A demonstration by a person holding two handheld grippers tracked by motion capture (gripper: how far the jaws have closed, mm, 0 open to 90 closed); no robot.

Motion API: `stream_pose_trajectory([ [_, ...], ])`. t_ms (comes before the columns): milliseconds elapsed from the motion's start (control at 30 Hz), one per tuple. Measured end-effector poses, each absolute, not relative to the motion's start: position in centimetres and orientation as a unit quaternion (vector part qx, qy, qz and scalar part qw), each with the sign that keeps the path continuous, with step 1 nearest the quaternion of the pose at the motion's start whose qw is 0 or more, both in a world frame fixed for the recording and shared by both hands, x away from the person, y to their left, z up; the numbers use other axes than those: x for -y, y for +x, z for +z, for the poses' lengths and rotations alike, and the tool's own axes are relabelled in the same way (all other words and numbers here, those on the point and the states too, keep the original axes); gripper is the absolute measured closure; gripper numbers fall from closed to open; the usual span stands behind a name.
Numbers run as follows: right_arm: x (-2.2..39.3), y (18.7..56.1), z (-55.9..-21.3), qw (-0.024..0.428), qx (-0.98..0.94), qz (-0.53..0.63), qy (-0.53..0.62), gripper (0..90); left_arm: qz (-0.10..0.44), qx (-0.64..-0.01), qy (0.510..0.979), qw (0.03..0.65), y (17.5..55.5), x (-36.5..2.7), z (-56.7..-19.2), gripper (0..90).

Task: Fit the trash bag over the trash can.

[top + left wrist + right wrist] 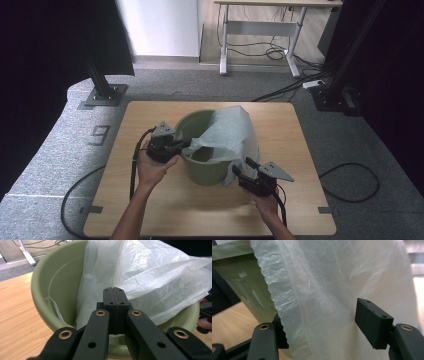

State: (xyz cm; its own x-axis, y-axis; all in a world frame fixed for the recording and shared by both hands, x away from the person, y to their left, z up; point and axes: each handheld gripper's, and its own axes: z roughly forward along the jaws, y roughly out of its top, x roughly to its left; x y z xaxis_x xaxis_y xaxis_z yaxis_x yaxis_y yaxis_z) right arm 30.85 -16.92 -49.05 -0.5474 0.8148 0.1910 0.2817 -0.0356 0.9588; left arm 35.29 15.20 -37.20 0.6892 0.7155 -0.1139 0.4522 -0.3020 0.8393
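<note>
A green plastic bucket (200, 172) stands in the middle of the wooden table (150, 200). A thin white plastic bag (227, 132) is draped over its far and right rim. My left gripper (185, 145) is at the bucket's left rim, shut on a corner of the bag that is stretched toward it. In the left gripper view its jaws (113, 296) meet over the bucket (42, 290), with the bag (150, 277) just behind. My right gripper (243, 167) is low at the bucket's front right, open. The bag's hanging edge (324, 277) passes between its parted jaws (322, 317).
The table's front edge is close behind both hands. Beyond the table lie grey carpet, black frame posts (102, 85), a desk's legs (223, 45) and loose cables (295, 82). The right hand (205, 320) appears past the bucket in the left gripper view.
</note>
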Motion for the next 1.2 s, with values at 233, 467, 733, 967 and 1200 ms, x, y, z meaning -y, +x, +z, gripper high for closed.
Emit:
stream_pose_trajectory([
  [233,16.0,30.9,-49.6,0.221,-0.653,0.599,0.409,57.0,0.139,-0.366,0.794,0.465,35.0,-15.5,-37.2,89.9],
  [467,16.1,31.0,-49.2,0.224,-0.66,0.595,0.402,84.5,0.134,-0.363,0.796,0.465,35.0,-15.8,-37.1,89.9],
  [733,19.1,31.1,-46.3,0.27,-0.65,0.587,0.399,88.7,0.127,-0.356,0.803,0.461,35.5,-15.2,-36.8,89.9],
  [967,21.4,31.1,-41.7,0.323,-0.64,0.584,0.381,88.7,0.107,-0.343,0.805,0.473,35.8,-14.1,-36.3,64.6],
  [1200,20.6,31.1,-39.4,0.355,-0.65,0.571,0.355,88.7,0.134,-0.304,0.806,0.49,34.0,-11.6,-34.2,34.1],
])
